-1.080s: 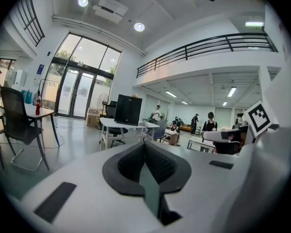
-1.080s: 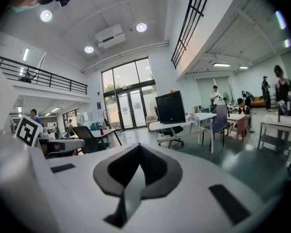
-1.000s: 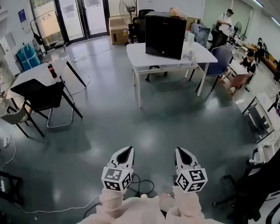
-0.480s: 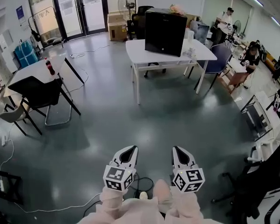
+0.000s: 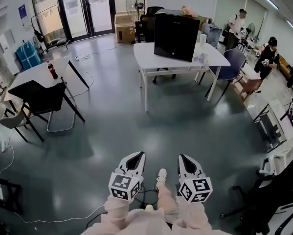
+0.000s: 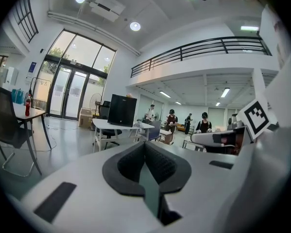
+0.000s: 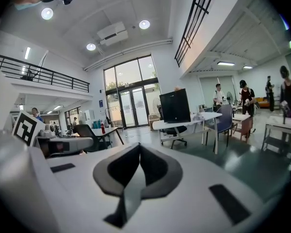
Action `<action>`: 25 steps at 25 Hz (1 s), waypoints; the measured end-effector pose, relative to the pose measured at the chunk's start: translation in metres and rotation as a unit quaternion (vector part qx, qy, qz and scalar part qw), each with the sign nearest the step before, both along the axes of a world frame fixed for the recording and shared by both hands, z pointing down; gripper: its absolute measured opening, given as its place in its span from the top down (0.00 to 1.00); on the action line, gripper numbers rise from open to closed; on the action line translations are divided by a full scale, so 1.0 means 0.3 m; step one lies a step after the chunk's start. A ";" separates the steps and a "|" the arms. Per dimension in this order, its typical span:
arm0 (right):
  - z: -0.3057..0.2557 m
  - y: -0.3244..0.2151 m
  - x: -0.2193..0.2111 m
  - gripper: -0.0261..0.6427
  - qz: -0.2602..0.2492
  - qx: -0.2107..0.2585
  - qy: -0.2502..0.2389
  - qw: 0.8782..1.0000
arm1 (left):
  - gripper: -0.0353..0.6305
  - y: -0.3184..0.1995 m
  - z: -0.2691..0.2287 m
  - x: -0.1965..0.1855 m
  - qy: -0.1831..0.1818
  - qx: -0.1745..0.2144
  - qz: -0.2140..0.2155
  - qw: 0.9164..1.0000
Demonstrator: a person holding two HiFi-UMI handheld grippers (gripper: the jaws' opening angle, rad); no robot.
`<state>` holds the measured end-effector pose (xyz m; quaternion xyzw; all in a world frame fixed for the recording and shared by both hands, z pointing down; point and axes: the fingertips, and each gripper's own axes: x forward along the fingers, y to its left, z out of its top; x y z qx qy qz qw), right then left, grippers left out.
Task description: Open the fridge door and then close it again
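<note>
Grippers: left gripper [image 5: 136,156] and right gripper [image 5: 182,157] side by side, held low over the glossy grey-green floor [image 5: 136,116], both pointing ahead.
Left jaws: dark pads pressed together, nothing between them.
Right jaws: likewise closed tip to tip, empty.
Fridge: small black box-shaped fridge [image 5: 175,29], door flush with its body, upright on the white rectangular table [image 5: 147,58]. It is far ahead of both grippers, well apart from them and slightly to the right gripper's side.
Ahead-left of left gripper: black-backed metal chair [image 5: 41,101] at a second white table [image 5: 31,77], which carries a red bottle [image 5: 53,72].
Between grippers: white shoe [image 5: 161,174] on the floor, just beside the right gripper.
Beyond fridge: pedestal fan [image 5: 136,5] and brown cardboard box [image 5: 123,27].
Far right of right gripper: two people at desks.
</note>
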<state>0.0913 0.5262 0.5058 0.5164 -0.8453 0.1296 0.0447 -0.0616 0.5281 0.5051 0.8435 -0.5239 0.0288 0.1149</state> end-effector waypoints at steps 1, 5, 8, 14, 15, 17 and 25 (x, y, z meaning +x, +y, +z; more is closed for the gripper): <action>0.003 -0.020 -0.004 0.94 -0.003 0.000 0.000 1.000 | 0.93 -0.020 0.004 -0.001 0.000 -0.001 -0.002 1.000; 0.007 -0.124 -0.016 0.94 -0.012 -0.002 -0.002 1.000 | 0.93 -0.123 0.013 -0.007 -0.004 -0.006 -0.007 1.000; 0.018 -0.225 -0.021 0.94 -0.019 -0.003 -0.003 1.000 | 0.93 -0.219 0.022 -0.007 -0.008 -0.008 -0.010 1.000; 0.002 -0.510 0.009 0.94 -0.031 -0.005 -0.005 1.000 | 0.93 -0.486 0.004 0.013 -0.010 -0.012 -0.024 1.000; -0.003 -0.563 0.015 0.94 -0.032 -0.005 -0.005 0.999 | 0.93 -0.535 -0.003 0.016 -0.011 -0.011 -0.026 1.000; -0.014 -0.667 0.022 0.94 -0.035 -0.003 -0.004 0.999 | 0.93 -0.636 -0.014 0.019 -0.011 -0.009 -0.031 0.999; -0.032 -1.059 0.045 0.94 -0.053 0.001 0.003 0.999 | 0.93 -1.010 -0.028 0.042 -0.008 -0.005 -0.049 0.999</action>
